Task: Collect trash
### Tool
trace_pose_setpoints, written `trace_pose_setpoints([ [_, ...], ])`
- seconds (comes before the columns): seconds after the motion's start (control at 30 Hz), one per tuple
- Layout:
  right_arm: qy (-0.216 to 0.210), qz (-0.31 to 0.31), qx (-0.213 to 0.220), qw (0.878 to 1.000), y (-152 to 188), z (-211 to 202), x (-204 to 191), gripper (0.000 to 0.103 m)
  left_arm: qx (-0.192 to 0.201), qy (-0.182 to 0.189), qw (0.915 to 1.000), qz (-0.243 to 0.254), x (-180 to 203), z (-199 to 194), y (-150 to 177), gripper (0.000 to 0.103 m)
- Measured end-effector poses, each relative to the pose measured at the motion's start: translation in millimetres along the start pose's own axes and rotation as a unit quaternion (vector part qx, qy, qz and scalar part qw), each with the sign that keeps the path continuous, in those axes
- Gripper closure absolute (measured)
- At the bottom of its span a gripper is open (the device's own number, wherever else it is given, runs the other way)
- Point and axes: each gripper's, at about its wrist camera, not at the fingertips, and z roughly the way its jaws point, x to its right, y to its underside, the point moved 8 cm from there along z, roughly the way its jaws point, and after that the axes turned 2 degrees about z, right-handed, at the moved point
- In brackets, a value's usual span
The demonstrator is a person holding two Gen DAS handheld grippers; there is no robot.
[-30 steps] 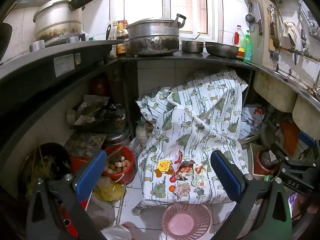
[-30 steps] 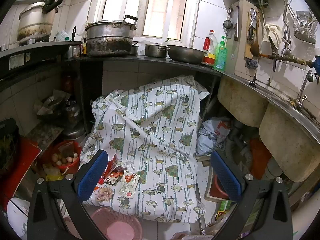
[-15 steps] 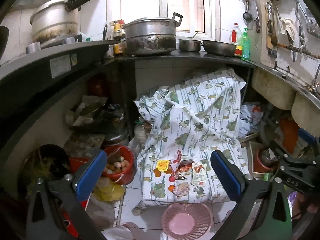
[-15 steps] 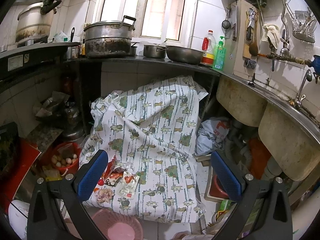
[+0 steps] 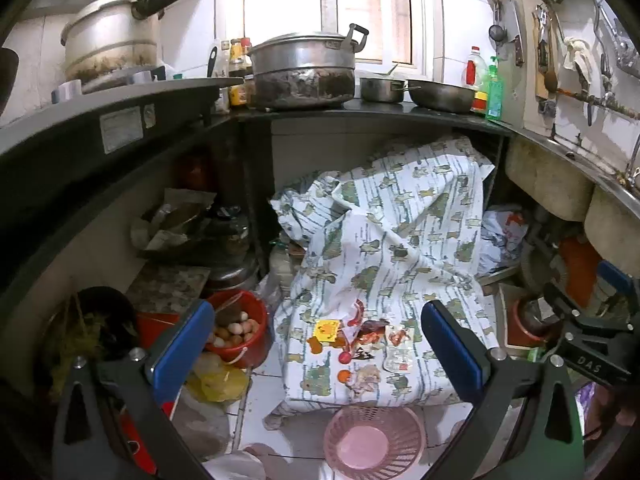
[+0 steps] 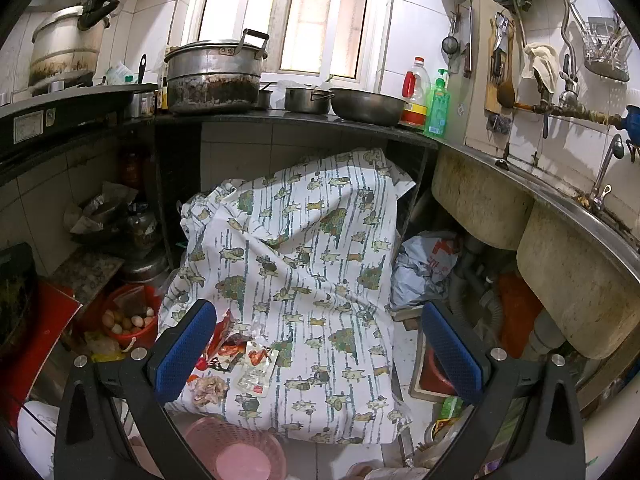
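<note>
Light source: daylight is admitted through the window [image 5: 362, 8], which is blown out to white.
Glare: highlights are seen on the wall tiles [image 6: 412, 20].
Shadow: the space under the tabletop [image 5: 360, 114] is dimmed.
Distortion: strong fisheye bending and black corners are recorded.
Focus: the centre is rendered sharp; edges are softened.

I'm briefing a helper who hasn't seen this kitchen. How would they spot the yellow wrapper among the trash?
Find the printed cloth draped under the counter. Near its front edge, above the pink basket, lies a cluster of trash. The yellow wrapper is at the cluster's left, the only flat, bright yellow square among red and white pieces.
</note>
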Motion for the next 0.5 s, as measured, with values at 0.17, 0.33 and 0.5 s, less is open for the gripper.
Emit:
trace_pose_setpoints([
  [0.17, 0.001, 0.000, 0.001, 1.000, 0.1, -0.4, 0.6, 0.000, 0.000, 0.001, 1.0000, 0.000, -0.8, 1.4, 0.0, 0.000],
  [0.33, 0.000, -0.001, 0.000, 1.000, -0.5, -0.6, 0.6, 0.000, -0.003, -0.003, 1.0000, -0.001, -4.3, 4.3, 0.6, 0.000],
  [0.5, 0.001, -0.004, 0.002, 1.000, 0.2, -1.1, 0.4, 0.000, -0.003, -0.008, 1.0000, -0.002, -6.4, 5.0, -1.0, 0.000],
])
